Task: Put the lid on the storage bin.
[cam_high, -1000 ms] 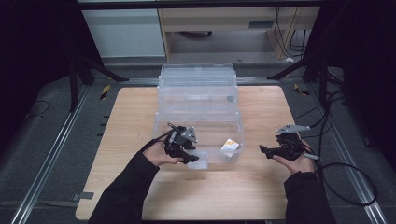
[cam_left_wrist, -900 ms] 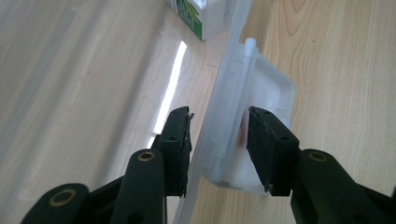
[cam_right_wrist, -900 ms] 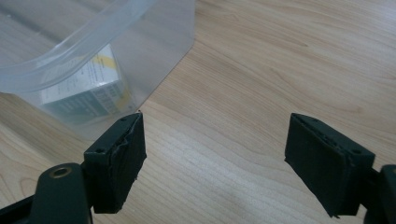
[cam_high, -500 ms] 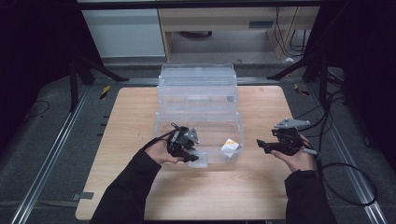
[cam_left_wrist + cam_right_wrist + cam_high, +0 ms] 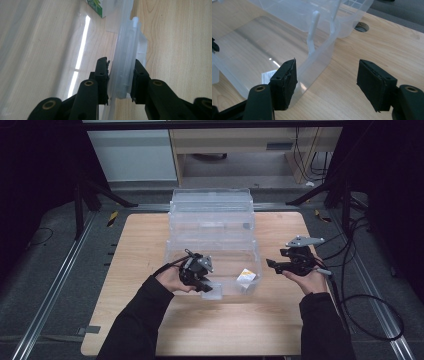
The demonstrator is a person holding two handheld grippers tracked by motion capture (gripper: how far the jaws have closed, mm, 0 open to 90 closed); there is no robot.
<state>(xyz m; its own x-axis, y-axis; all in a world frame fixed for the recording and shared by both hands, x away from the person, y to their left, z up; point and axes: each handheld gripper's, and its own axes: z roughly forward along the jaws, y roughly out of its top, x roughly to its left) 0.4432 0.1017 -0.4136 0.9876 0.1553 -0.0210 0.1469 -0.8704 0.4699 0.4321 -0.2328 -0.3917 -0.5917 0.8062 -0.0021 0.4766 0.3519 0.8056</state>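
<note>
Inside the clear bin, a half-hidden packet lies blurred.

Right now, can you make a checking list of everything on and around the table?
Surface: pale wooden table, bare around the boxes.
Job's things: clear plastic box near the person, with a handle tab on its front wall.
Clutter: small white packet inside the box; second clear box behind.
Grippers: left gripper shut on the tab, jaws just closing; right gripper open beside the box.
Cables: black cable at right.
Surroundings: grey floor.
</note>
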